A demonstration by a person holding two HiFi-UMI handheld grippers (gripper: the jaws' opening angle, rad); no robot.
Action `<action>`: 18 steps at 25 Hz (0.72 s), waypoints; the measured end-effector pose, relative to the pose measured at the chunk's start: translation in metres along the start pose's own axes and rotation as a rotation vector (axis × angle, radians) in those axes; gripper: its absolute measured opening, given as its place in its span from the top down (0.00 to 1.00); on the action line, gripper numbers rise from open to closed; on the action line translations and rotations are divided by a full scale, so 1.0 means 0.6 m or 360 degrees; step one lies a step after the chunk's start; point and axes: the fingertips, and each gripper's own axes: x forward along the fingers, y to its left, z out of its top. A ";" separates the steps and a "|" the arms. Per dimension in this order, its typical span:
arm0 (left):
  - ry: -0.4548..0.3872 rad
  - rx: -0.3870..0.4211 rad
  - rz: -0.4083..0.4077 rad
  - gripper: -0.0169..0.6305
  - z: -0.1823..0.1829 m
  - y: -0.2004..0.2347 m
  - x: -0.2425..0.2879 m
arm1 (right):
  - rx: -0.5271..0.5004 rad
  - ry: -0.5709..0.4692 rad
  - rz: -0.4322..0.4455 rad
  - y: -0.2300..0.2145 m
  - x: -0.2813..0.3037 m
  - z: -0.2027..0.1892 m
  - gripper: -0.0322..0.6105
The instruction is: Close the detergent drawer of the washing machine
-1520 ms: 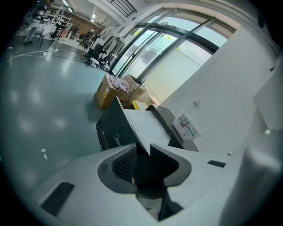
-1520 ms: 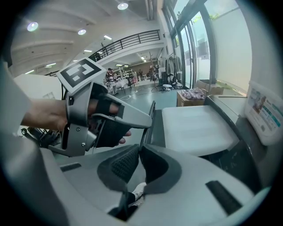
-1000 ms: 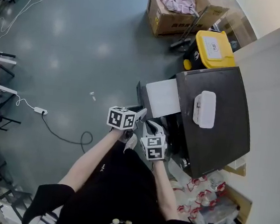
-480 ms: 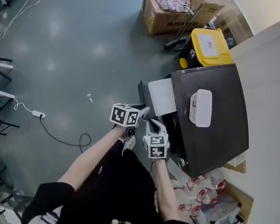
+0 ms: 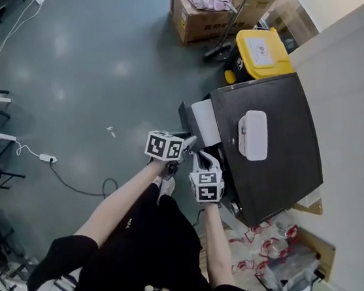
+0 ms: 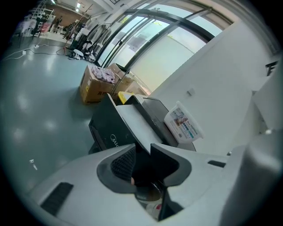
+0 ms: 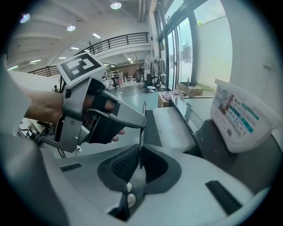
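The dark washing machine [image 5: 278, 166] has its detergent drawer [image 5: 206, 120] partly out on the floor side. In the left gripper view the drawer [image 6: 132, 117] shows a dark front panel and a pale grey top. My left gripper [image 5: 189, 140] is at the panel's near end. Its jaws [image 6: 142, 154] stand apart, with the drawer's corner just past the gap and no pad pressing. My right gripper [image 5: 199, 155] sits beside it, its jaws [image 7: 139, 159] nearly together. The panel's thin edge [image 7: 141, 132] runs down to their slit. I cannot tell whether it is pinched.
A white tub [image 5: 253, 135] lies on the machine's top. A yellow-lidded bin [image 5: 259, 51] and a cardboard box of clothes [image 5: 199, 5] stand beyond the machine. A cable [image 5: 78, 185] trails on the grey floor. Bags and clutter [image 5: 274, 252] sit beside the machine.
The drawer has slid in toward the machine and shows less of its pale top. Both grippers have moved with it toward the machine.
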 end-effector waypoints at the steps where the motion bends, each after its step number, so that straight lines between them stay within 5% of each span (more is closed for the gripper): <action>1: 0.0007 0.0004 -0.0008 0.83 0.002 -0.004 0.005 | 0.0007 0.0004 -0.0010 -0.007 -0.001 -0.001 0.90; 18: 0.0036 -0.0003 -0.0080 0.83 0.027 -0.030 0.059 | 0.0079 0.0026 -0.0096 -0.073 -0.004 0.003 0.90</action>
